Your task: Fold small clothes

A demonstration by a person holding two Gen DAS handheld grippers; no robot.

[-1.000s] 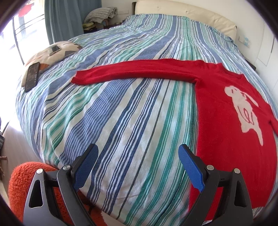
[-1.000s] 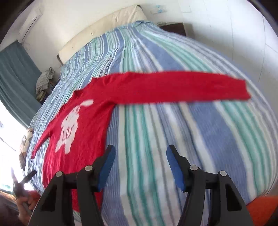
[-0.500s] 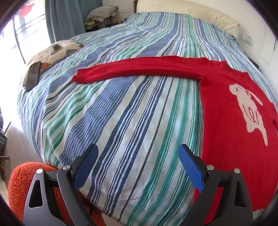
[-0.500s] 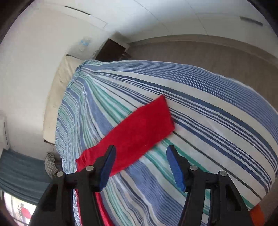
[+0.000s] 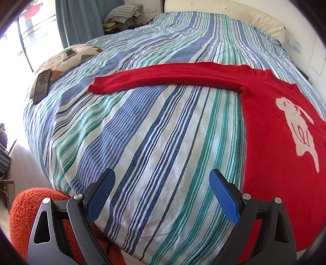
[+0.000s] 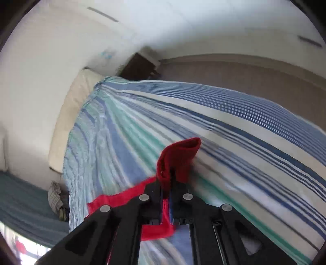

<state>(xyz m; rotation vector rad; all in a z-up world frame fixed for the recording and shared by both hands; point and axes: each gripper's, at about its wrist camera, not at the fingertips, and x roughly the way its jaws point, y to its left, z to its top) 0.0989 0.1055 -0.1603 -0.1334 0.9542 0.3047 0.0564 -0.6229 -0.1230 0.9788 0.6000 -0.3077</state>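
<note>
A red sweater (image 5: 271,130) with a white animal print lies flat on the striped bed (image 5: 142,132), its left sleeve (image 5: 163,78) stretched out to the left. My left gripper (image 5: 162,195) is open and empty above the bed's near edge, left of the sweater's body. My right gripper (image 6: 169,183) is shut on the cuff of the sweater's right sleeve (image 6: 177,157), which bunches up between the jaws and is lifted off the bed. The rest of that sleeve (image 6: 126,198) trails down to the left.
A phone (image 5: 42,85) lies on a patterned cushion (image 5: 67,59) at the bed's left side. An orange fuzzy seat (image 5: 26,212) is below the near edge. A cream headboard (image 5: 224,10) and a dark nightstand (image 6: 140,67) stand at the far end.
My right gripper has closed on the right sleeve's cuff and lifted it; half a second ago it was open above the cuff. The left gripper has drifted slightly left and stays open.
</note>
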